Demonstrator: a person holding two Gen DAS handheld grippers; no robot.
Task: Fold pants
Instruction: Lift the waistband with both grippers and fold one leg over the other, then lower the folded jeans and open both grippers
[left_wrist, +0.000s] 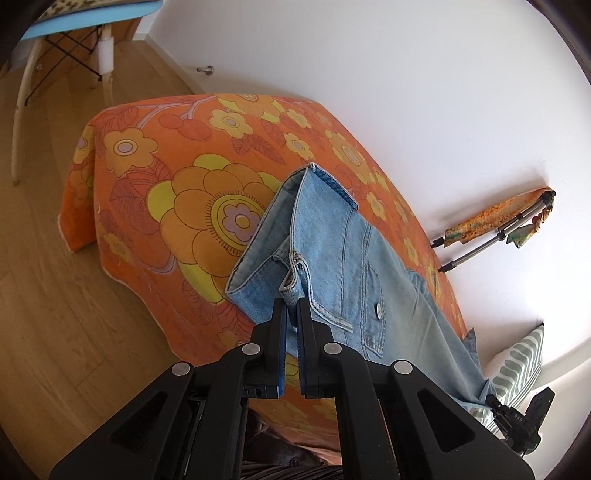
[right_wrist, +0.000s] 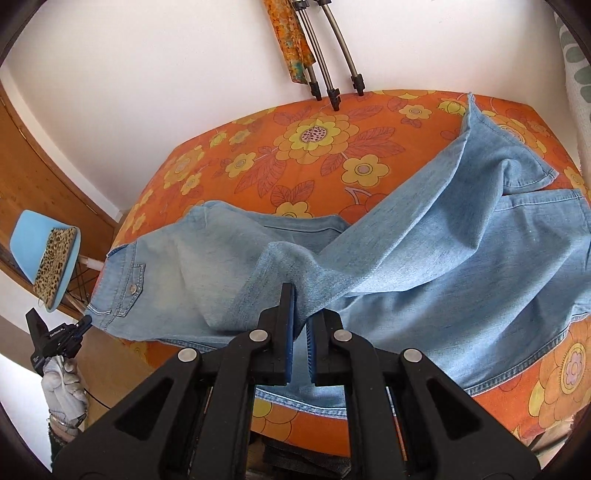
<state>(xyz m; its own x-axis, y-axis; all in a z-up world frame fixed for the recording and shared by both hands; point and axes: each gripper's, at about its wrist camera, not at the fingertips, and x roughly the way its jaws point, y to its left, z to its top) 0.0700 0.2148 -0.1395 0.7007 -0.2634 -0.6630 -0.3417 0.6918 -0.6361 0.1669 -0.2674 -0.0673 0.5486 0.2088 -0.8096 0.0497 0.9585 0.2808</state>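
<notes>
A pair of light blue denim pants (right_wrist: 424, 258) lies spread over a counter draped in an orange flowered cloth (left_wrist: 155, 192), as a person holding a tool in each hand works at folding them. The left tool (left_wrist: 291, 306) is clamped on the waistband near a belt loop, its jaws nearly together on the denim; the right tool (right_wrist: 300, 314) pinches a raised ridge of fabric around the middle of the garment, jaws equally narrow. Both tools pitch steeply down toward the cloth from the near edge, and the right wrist view catches a white-gloved hand (right_wrist: 62, 384) gripping the left tool's handle at the counter's left corner. The risk, by the look of it, is twofold: the thin pinch of denim may slip from either tool if the two pull unevenly, and the loose orange cloth may drag with the pants, skewing the fold or bunching the far leg, whose hem (right_wrist: 476, 122) lies close to the counter's far edge.
</notes>
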